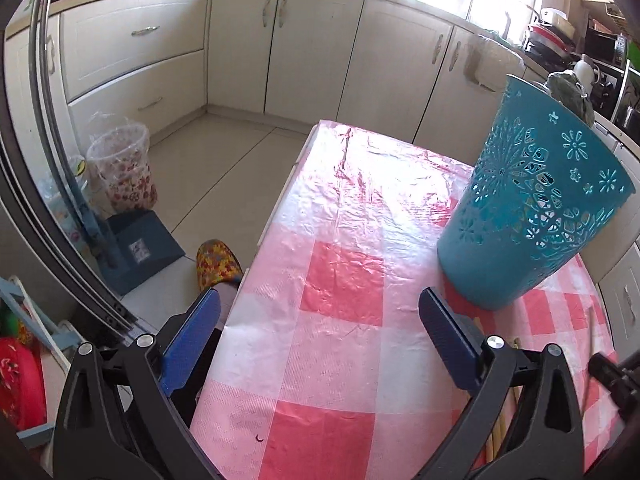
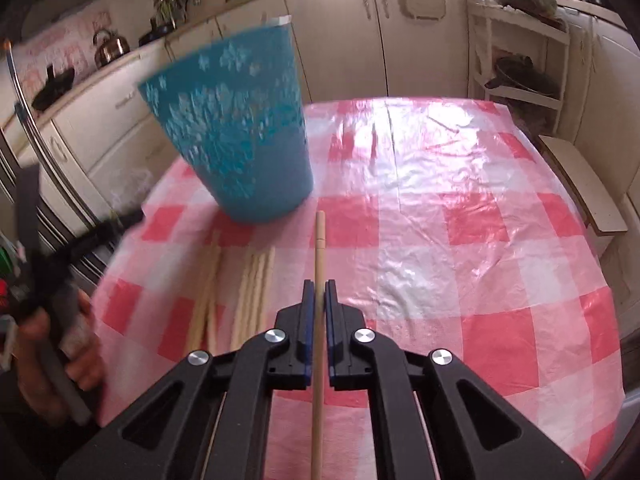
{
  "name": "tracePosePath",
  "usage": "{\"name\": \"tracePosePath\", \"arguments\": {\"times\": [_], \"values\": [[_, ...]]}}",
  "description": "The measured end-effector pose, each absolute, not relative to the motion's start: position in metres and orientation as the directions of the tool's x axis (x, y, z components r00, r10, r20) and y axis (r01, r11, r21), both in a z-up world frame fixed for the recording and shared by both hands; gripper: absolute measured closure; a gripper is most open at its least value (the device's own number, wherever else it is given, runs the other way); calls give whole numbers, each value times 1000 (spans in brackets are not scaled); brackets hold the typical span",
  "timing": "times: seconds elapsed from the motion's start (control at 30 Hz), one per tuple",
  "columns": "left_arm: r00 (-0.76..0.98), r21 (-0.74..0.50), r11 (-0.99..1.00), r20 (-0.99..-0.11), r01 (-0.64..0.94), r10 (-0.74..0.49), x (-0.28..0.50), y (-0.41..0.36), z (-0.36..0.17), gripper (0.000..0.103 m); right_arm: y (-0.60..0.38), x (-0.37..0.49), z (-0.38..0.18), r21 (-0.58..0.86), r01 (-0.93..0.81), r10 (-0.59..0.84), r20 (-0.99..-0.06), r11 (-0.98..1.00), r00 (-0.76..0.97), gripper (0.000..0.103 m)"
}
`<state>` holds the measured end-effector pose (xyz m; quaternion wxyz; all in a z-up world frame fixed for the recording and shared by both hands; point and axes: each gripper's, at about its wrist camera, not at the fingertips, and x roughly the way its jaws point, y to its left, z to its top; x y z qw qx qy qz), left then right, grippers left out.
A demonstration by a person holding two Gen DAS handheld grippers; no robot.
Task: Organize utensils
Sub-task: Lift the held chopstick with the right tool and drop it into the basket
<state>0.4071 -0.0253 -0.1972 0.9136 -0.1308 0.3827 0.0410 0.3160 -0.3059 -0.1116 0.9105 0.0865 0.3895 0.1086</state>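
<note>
right claw [image 2: 319,292] up close, pads pinched tight on one wooden chopstick [image 2: 319,248] that runs straight out ahead toward the teal cup [image 2: 244,140]. left of it, near the table's near edge, loose chopsticks [image 2: 256,292] lie on the pink-and-white checked tablecloth [image 2: 460,240]: a pair, then a bundle of about four, the blur makes the count unsure. a hand [image 2: 52,344] grips the other tool at the left edge. the left claw [image 1: 320,320] hangs over the table's left side, fingers spread wide, nothing between them, the perforated teal cup just ahead to its right. one cup only. beyond the far edge, cream cabinets [image 1: 312,48] line the kitchen, with a floral bin [image 1: 120,168] on the tiled floor.
</note>
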Motion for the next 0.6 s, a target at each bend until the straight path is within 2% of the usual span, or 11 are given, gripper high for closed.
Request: {"name": "tracePosePath", "arguments": {"times": [0.13, 0.23, 0.33, 0.43, 0.6], "values": [[714, -220, 960, -699, -170, -33, 408, -25, -198, 8, -313, 321, -45, 394, -186, 381, -504, 900, 775, 97], [720, -206, 966, -694, -158, -30, 406, -29, -197, 8, -296, 335, 6, 406, -258, 413, -360, 876, 837, 97], [724, -201, 968, -689, -151, -30, 407, -33, -193, 8, -281, 358, 46, 398, -313, 435, -264, 862, 861, 97], [722, -224, 961, -691, -160, -40, 407, -28, -194, 8, -267, 377, 67, 365, -329, 427, -233, 871, 873, 98], [722, -281, 942, -689, -185, -64, 407, -18, -198, 8, -248, 401, 60, 267, -275, 347, -277, 923, 896, 98]]}}
